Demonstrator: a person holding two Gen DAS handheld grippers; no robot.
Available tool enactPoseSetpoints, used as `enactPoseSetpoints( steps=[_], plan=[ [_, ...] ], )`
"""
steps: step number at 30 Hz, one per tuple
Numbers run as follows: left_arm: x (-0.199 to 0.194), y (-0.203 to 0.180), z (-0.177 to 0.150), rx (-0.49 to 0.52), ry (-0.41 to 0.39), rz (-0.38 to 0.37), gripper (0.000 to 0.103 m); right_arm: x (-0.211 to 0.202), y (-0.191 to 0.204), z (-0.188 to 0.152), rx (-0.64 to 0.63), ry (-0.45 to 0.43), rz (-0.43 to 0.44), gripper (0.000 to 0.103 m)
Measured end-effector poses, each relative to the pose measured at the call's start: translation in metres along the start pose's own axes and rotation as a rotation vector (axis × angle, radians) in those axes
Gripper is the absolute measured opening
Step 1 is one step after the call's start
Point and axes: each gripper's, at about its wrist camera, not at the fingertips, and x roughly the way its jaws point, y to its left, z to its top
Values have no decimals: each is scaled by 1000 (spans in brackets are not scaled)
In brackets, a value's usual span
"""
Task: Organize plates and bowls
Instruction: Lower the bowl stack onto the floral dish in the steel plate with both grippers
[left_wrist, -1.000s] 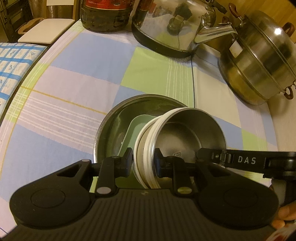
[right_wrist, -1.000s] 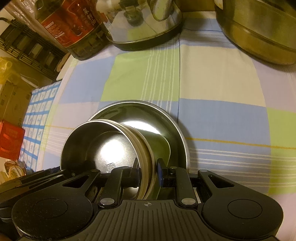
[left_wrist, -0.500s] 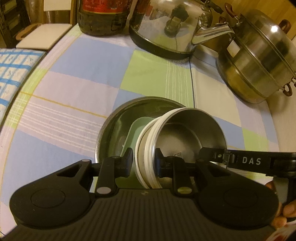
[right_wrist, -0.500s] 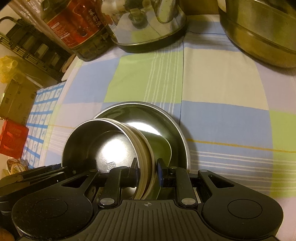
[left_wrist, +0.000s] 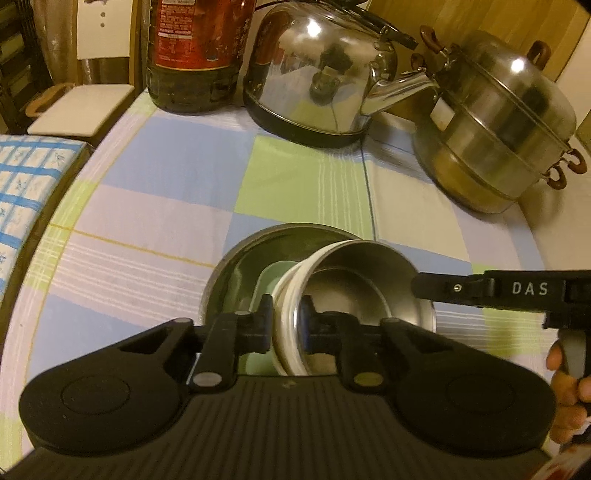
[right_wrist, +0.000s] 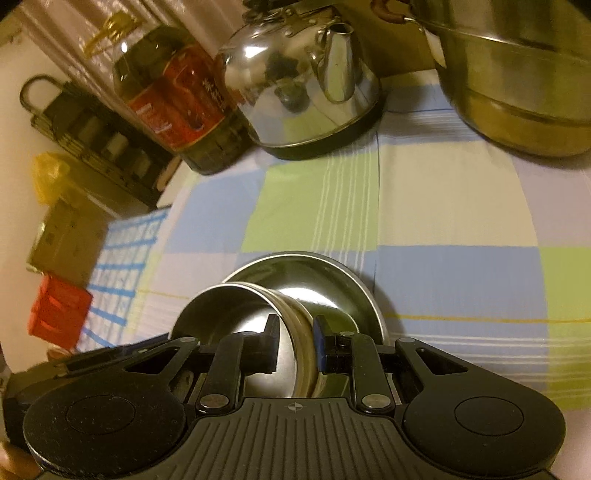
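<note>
At the bottom centre of the left wrist view, the left gripper (left_wrist: 286, 326) pinches the near wall of a small steel bowl with a white band under its rim (left_wrist: 354, 291): one finger outside against the white band, the other inside the bowl. At the bottom centre of the right wrist view, the right gripper (right_wrist: 295, 345) straddles the same bowl's (right_wrist: 236, 314) opposite wall, but a sliver of space shows beside each finger, so I judge it loosened, not clamped. It enters the left view as a black bar at mid right.

A grip on two sides most likely keeps the bowl level and stops it swinging while it is seated.

The bowl sits tilted in the centre of both frames, nested over a pale green dish (left_wrist: 271, 280) inside a wide shallow steel plate (left_wrist: 236, 266) on the checked pastel tablecloth (left_wrist: 177, 173). Whether its base rests fully down is hidden. Nesting small in large gathers the pieces into one stack.

Further back, in the upper part of the left frame, stand a dark bottle with a red label (left_wrist: 195, 55), a shiny steel kettle (left_wrist: 321, 70) and a stacked steel steamer pot (left_wrist: 502, 122), well apart from the stack.
</note>
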Motion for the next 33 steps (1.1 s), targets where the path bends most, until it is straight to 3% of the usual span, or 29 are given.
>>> enactPoseSetpoints(
  steps=[7,9,24,33],
  plan=[
    [1,4,1,-19,12,-21,9,5,-4,-1,34,19,11,20],
    [1,6,2,-27,18,-24,9,6,-5,0,55,27,8,14],
    [4,7,13,-19,54,-29,9,10,-14,14,239,124,-5,15],
    [1,5,11,12,37,-27,10,8,-2,8,172,83,-40,15]
  ],
)
